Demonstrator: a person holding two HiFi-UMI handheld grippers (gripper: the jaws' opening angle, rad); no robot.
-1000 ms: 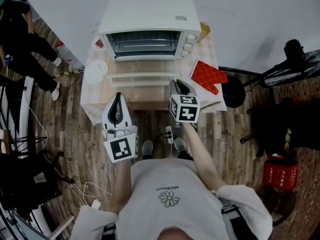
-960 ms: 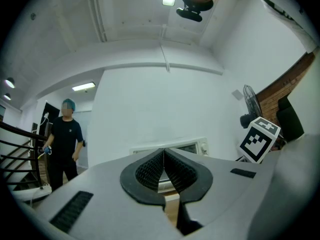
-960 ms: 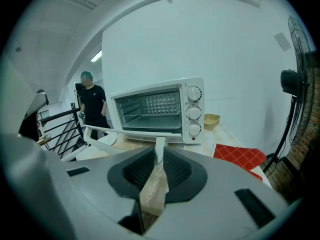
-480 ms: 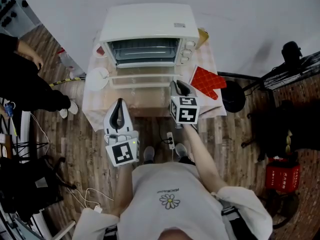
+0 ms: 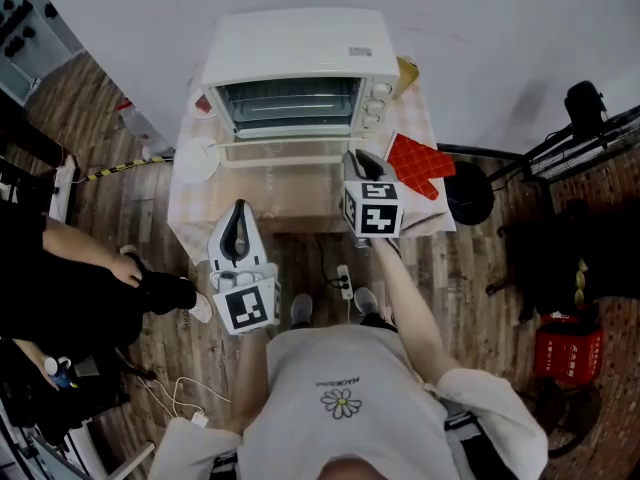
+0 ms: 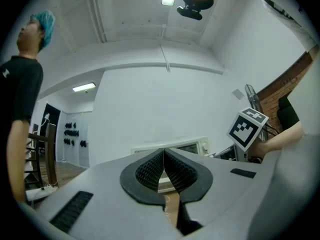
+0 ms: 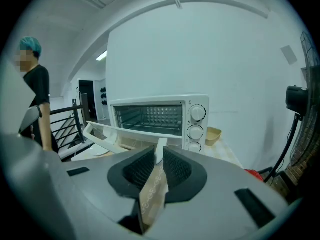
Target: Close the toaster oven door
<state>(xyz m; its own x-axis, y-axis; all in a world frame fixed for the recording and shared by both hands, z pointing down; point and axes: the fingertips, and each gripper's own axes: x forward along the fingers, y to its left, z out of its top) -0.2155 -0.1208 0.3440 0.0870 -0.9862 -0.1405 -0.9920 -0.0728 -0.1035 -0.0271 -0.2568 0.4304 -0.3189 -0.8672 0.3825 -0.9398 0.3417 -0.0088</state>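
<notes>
While the right claw (image 7: 159,152) stands nearly closed, we see it pinching the right-hand end of the toaster oven door (image 7: 121,134) between its tips, with only that white edge in the narrow gap. The door stands partly open. It tilts out from the mouth of the toaster oven (image 7: 150,115) and runs off to the left of the claw. Behind it we can see the wire rack inside the oven. Three knobs (image 7: 198,113) sit in a column on the oven's right front panel.

The left claw (image 6: 163,151) is pressed together at its tips with nothing between them. From the head view we find it held back at the near edge of the table (image 5: 290,203), well apart from the door and pointing toward the oven.

The white oven sits at the far end of the table, against a pale wall. A white plate (image 5: 195,160) lies to the left of the door, and a red oven mitt (image 5: 420,163) lies to the right, just beside the right claw. A small yellowish bowl (image 7: 213,134) rests at the oven's right side, near the wall.

Each claw carries its marker cube (image 5: 375,211) behind it, and our arms reach forward over the wooden floor (image 5: 130,198). A power strip (image 5: 343,276) lies on the floor between our shoes. Another person (image 7: 37,99) in dark clothes stands off to the left. A red crate (image 5: 565,348) sits far to the right among dark equipment.
</notes>
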